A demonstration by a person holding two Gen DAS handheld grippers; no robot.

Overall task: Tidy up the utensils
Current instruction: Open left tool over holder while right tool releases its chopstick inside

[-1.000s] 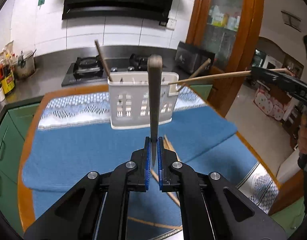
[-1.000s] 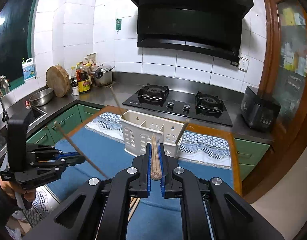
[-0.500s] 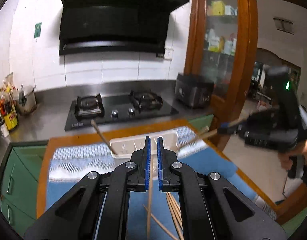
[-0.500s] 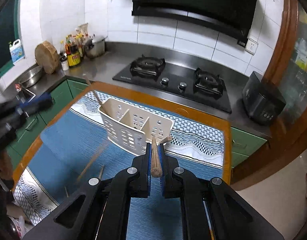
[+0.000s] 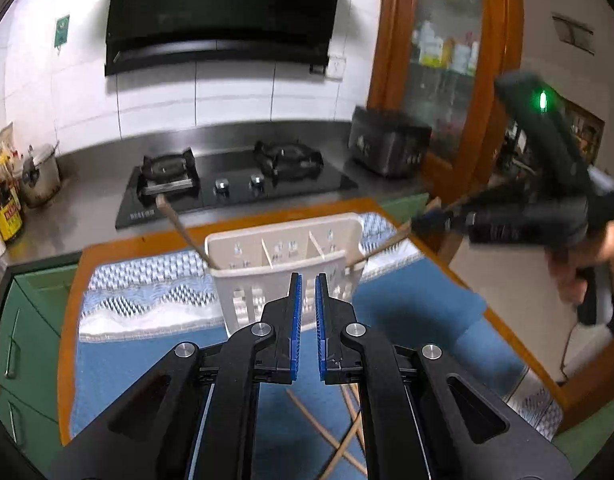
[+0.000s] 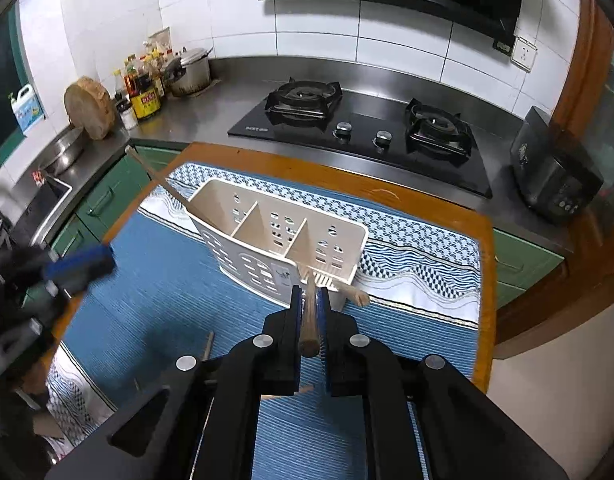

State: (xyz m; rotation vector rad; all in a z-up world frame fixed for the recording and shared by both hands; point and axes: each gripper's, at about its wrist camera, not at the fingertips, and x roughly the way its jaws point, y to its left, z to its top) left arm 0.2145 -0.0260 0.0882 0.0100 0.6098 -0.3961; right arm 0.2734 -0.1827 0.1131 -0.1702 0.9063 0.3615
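White tiled wall (image 6: 319,36), steel counter (image 6: 211,120), green cabinets (image 5: 23,316), wooden glass-door cabinet (image 5: 447,60).

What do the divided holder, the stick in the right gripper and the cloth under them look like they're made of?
Holder: likely moulded plastic, matte cream, with thin walls and punched vent holes.
Stick between the opening jaws of the right gripper: probably wood or bamboo, tan, unvarnished, with a pale cut end.
Cloth: woven fabric, blue, with ribbed weave and a patterned white border.
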